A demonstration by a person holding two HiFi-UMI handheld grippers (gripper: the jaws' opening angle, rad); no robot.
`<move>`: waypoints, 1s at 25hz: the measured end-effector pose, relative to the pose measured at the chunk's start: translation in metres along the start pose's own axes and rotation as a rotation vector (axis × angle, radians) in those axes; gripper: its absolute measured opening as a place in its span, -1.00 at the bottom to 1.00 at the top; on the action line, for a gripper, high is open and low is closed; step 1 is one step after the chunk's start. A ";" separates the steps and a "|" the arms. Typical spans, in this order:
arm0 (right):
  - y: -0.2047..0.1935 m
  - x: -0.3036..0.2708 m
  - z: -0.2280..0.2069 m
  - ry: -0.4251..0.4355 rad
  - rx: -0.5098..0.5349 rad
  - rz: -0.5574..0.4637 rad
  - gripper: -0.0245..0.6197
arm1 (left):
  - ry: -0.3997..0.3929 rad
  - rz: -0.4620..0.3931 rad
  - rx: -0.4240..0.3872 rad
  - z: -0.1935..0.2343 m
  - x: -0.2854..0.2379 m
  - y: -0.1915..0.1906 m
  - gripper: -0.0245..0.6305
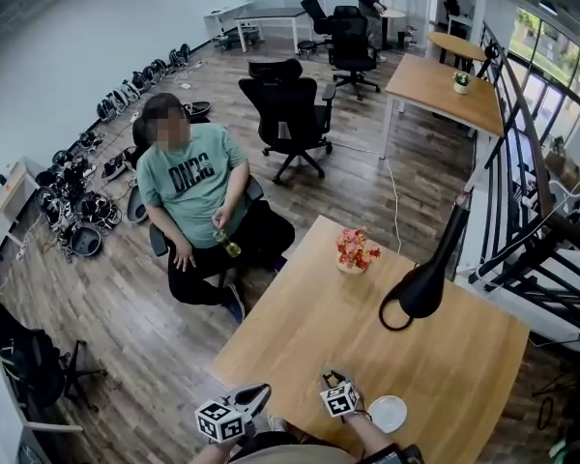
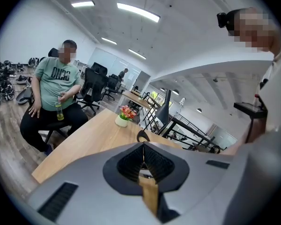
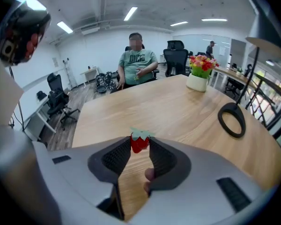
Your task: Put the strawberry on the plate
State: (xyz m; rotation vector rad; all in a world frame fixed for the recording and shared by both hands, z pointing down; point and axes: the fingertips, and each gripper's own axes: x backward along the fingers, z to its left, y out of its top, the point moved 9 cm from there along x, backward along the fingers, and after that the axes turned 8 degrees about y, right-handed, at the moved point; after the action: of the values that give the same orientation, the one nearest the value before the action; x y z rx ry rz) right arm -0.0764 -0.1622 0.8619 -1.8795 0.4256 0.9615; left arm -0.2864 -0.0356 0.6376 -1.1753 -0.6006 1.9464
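Closest to me, at the bottom of the head view, the left gripper (image 1: 259, 392) and the right gripper (image 1: 331, 376) are hovering over the near edge of a light wooden table (image 1: 309, 327). I am reading the left one as fully closed, its jaws meeting with nothing between them. The right one is pinching the strawberry (image 3: 139, 142) by its sides, green leaves pointing up, above the table top. The white plate (image 1: 388, 414) is lying just beside the right gripper, on its right, near the table edge.

Farther on the table a pot of red flowers (image 1: 354, 250) is standing, and a black lamp (image 1: 423, 288) is leaning over the surface. Beyond the table a person in a green shirt (image 1: 191, 184) is sitting on the wooden floor (image 1: 126, 307), with black office chairs (image 1: 290, 114) and another table (image 1: 435, 90) behind.

The strawberry is showing only in the right gripper view, the plate only in the head view. The gripper views are also giving me the ceiling lights (image 2: 138, 12).
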 end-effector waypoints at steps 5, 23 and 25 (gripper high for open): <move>0.015 0.059 0.002 -0.018 -0.088 -0.147 -0.53 | -0.049 -0.001 -0.019 -0.011 -0.008 0.002 -0.91; 0.047 0.247 0.011 -0.122 -0.069 -0.514 -0.53 | -0.237 -0.073 0.025 -0.069 -0.020 0.014 -0.91; 0.046 0.265 0.012 -0.134 -0.061 -0.542 -0.53 | -0.251 -0.081 0.019 -0.078 -0.023 0.015 -0.91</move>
State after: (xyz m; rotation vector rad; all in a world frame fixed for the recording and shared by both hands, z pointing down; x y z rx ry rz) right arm 0.0567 -0.1465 0.6280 -1.8313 -0.1929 0.7266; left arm -0.2163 -0.0629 0.6030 -0.8874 -0.7463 2.0405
